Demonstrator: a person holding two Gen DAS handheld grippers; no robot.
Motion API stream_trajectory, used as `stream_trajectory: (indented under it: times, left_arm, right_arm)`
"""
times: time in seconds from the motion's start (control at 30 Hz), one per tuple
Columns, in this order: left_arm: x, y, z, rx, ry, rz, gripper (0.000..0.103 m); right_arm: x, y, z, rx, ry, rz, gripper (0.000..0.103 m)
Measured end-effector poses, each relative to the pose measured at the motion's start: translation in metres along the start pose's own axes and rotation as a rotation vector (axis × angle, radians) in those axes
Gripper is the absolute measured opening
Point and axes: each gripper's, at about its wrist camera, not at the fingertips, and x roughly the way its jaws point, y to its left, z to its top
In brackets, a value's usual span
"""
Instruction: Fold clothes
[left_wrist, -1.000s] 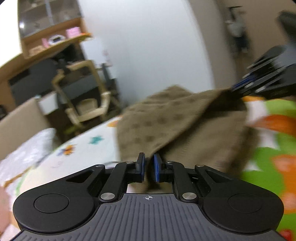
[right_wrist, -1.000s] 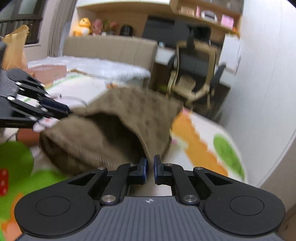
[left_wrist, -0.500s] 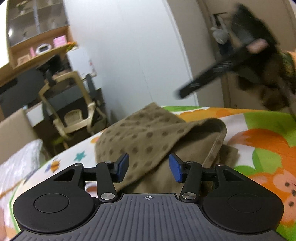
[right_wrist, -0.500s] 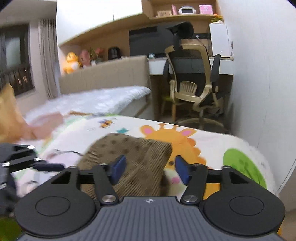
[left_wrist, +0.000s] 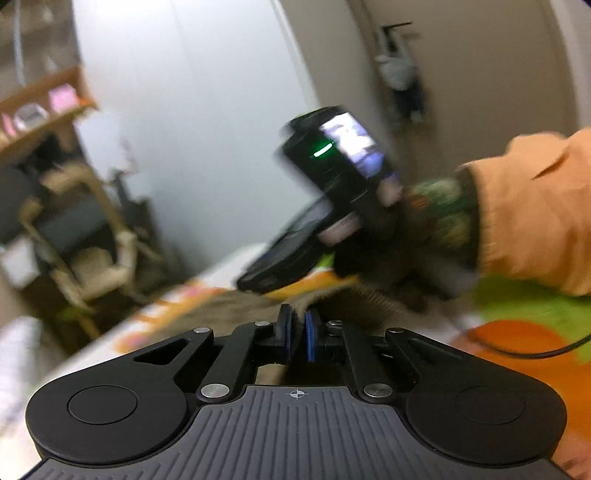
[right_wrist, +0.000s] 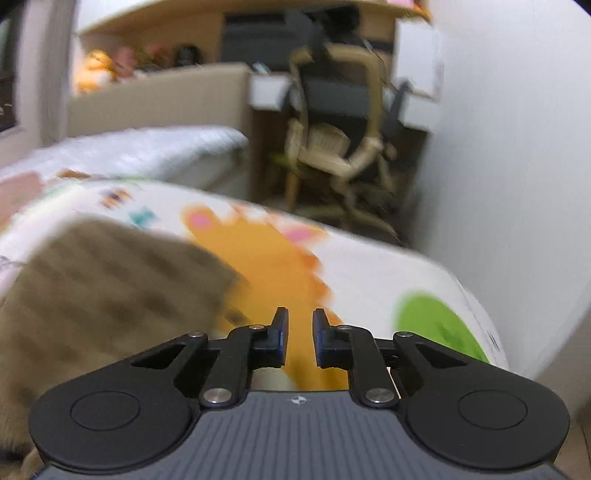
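Note:
A brown dotted garment (right_wrist: 110, 295) lies on a colourful cartoon-print blanket (right_wrist: 369, 266), to the left of my right gripper (right_wrist: 298, 339). That gripper is narrowly open, with only the orange print showing between its fingers. In the left wrist view, my left gripper (left_wrist: 297, 332) is shut on a raised edge of the brown garment (left_wrist: 221, 306). Just beyond it hovers the right gripper (left_wrist: 258, 277), held by a gloved hand with an orange sleeve (left_wrist: 535, 221). Both views are motion-blurred.
A desk chair (right_wrist: 332, 129) stands past the blanket's far edge, with a white-covered bed (right_wrist: 129, 151) to its left. A white wall (right_wrist: 517, 147) runs close along the right. A black cable (left_wrist: 535, 352) lies on the blanket.
Both grippers let go of the garment and opened wide. Now the left gripper has shut on the garment's edge again, and the right gripper's fingers have narrowed and moved right of the garment.

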Motion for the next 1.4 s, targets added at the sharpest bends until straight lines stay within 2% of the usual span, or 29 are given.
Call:
stream_trajectory:
  times: [0.07,0.13,0.2,0.27,0.3,0.4,0.43,0.57,0.7,0.73,0.83,0.9,1.0,1.1,1.27,1.33,1.4]
  left_arm:
    - [0.008,-0.006,-0.008,-0.035,0.044,-0.068,0.019]
    - [0.013,-0.011,-0.019,-0.065,0.081,-0.108,0.025]
    - [0.013,-0.012,-0.029,-0.081,0.091,-0.111,0.031]
    - [0.007,-0.009,-0.030,-0.111,0.080,-0.112,0.032]
    - [0.002,-0.007,-0.028,-0.132,0.072,-0.118,0.037]
    - [-0.016,-0.001,-0.028,-0.187,0.051,-0.128,0.056]
    - [-0.023,-0.001,-0.029,-0.187,0.046,-0.121,0.057]
    - [-0.046,-0.002,-0.034,-0.165,0.030,-0.039,0.071]
    - [-0.060,0.013,-0.043,-0.202,0.026,0.064,0.071]
    - [-0.060,0.019,-0.047,-0.226,0.023,0.074,0.071]
    - [-0.051,0.030,-0.052,-0.289,0.034,0.082,0.071]
    - [-0.044,0.034,-0.055,-0.328,0.047,0.085,0.071]
    - [-0.041,0.038,-0.053,-0.372,0.066,0.096,0.076]
    - [-0.044,0.038,-0.053,-0.371,0.067,0.099,0.084]
    - [-0.045,0.036,-0.058,-0.375,0.067,0.100,0.084]
    - [-0.046,0.035,-0.060,-0.377,0.067,0.100,0.085]
    - [-0.048,0.035,-0.062,-0.375,0.065,0.100,0.087]
  right_arm:
    - [-0.005,-0.015,-0.008,0.054,0.014,0.002,0.014]
    - [-0.020,-0.019,-0.009,0.067,-0.011,0.031,0.018]
    - [-0.041,-0.010,-0.002,0.046,-0.062,0.072,0.036]
    - [-0.061,0.002,0.007,0.011,-0.124,0.126,0.049]
    - [-0.071,0.011,0.012,-0.013,-0.152,0.154,0.052]
    - [-0.086,0.040,0.022,-0.083,-0.190,0.249,0.055]
    - [-0.086,0.050,0.023,-0.117,-0.192,0.258,0.055]
    - [-0.087,0.076,0.018,-0.209,-0.192,0.213,0.055]
    - [-0.087,0.077,0.009,-0.212,-0.155,0.180,0.056]
    - [-0.084,0.079,0.003,-0.242,-0.141,0.153,0.057]
    - [-0.049,0.078,-0.015,-0.363,-0.079,-0.007,0.060]
    - [-0.031,0.064,-0.019,-0.312,-0.029,-0.054,0.068]
    - [-0.041,0.053,-0.014,-0.227,-0.033,-0.058,0.069]
    - [-0.066,0.057,-0.013,-0.237,-0.081,-0.072,0.069]
    - [-0.105,0.060,-0.018,-0.142,-0.119,0.025,0.078]
    - [-0.112,0.061,-0.026,-0.096,-0.100,0.086,0.083]
    - [-0.113,0.067,-0.037,-0.103,-0.066,0.119,0.091]
